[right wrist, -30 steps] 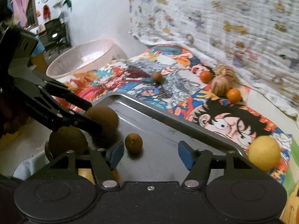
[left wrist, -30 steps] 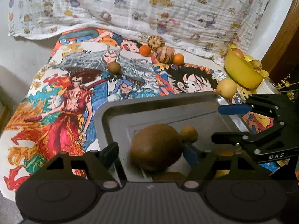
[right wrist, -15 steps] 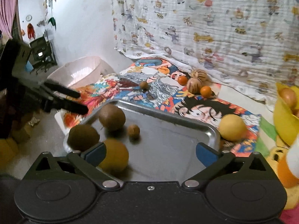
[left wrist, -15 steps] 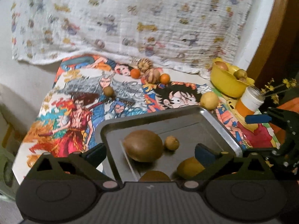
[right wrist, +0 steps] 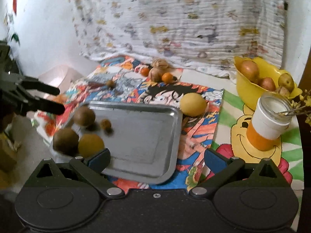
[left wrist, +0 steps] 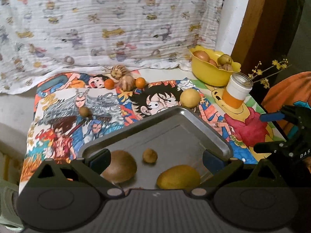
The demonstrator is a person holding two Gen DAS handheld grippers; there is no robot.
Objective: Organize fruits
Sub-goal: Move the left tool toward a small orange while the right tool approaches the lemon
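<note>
My fingertips (right wrist: 99,160) are blue on black arms. The tray (right wrist: 155,136) is silver-grey, the bowl (right wrist: 250,95) yellow, the cloth (right wrist: 196,89) bright cartoon print.

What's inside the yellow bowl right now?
The yellow bowl holds several brownish round pieces, onions or potatoes; at least four show. Anything beneath them is hidden by the wall.

Black left gripper (left wrist: 156,158), blue pads (left wrist: 100,160), silver screws.
</note>
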